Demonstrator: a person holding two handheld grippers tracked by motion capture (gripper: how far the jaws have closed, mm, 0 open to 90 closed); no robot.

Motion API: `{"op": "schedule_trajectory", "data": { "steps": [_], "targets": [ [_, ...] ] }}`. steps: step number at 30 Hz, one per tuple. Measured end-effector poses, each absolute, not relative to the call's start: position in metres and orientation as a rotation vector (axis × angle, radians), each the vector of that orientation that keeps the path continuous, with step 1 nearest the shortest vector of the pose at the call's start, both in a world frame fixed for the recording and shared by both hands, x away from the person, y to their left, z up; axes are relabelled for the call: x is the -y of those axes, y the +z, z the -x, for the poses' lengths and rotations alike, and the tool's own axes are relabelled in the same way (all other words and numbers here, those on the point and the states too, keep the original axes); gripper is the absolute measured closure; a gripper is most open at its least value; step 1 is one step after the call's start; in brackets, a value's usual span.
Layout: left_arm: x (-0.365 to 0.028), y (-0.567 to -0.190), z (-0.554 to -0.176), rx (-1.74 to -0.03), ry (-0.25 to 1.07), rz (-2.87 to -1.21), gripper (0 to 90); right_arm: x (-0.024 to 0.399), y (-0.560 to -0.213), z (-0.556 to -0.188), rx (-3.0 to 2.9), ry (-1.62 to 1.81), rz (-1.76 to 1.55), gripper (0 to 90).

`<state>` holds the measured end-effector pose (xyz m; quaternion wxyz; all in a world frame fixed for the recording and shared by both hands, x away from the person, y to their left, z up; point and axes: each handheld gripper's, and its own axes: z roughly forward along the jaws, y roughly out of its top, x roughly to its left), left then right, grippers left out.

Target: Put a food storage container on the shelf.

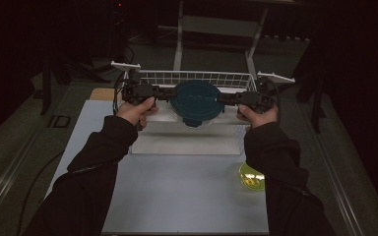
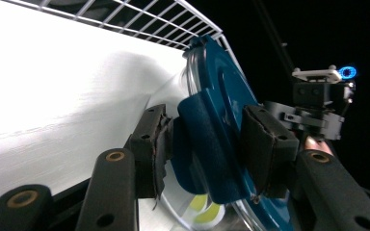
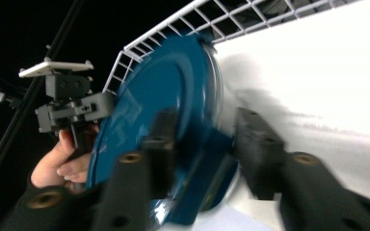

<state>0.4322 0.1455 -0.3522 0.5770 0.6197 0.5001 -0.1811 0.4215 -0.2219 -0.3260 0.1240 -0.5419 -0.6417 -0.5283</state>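
Both claws grip the lidded bowl [image 1: 196, 104] over the wire basket [image 1: 236, 78]: left claw [image 2: 207, 144] clamps lid tab, right claw [image 3: 202, 149] part-closed astride opposite edge, contact unclear. Lid not yet off.

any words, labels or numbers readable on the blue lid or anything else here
None can be read.
blue lid: faint raised marks near its middle, too blurred to make out.
yellow bowl: no lettering to be seen.
white wire basket: no label.
left gripper and right gripper: no markings on the black jaws.
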Motion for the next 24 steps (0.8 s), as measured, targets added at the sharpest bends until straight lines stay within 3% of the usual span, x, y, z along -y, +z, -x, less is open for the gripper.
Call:
{"op": "schedule_trajectory", "data": {
  "steps": [6, 14, 24],
  "targets": [
    [-0.143, -0.347, -0.429, -1.156, -0.344, -1.482, 51.8, 0.22, -0.322, -0.422, 1.93, -1.532, 1.589, 58.8],
    [-0.149, -0.334, -0.415, -1.092, -0.185, -1.515, 36.9, 0.219, -0.306, -0.409, 2.076, -1.56, 1.581, 49.7],
    [-0.157, -0.332, -0.387, -0.95, -0.065, -1.52, 23.3, 0.227, -0.289, -0.381, 2.164, -1.642, 1.521, 50.5]
  ]
}}
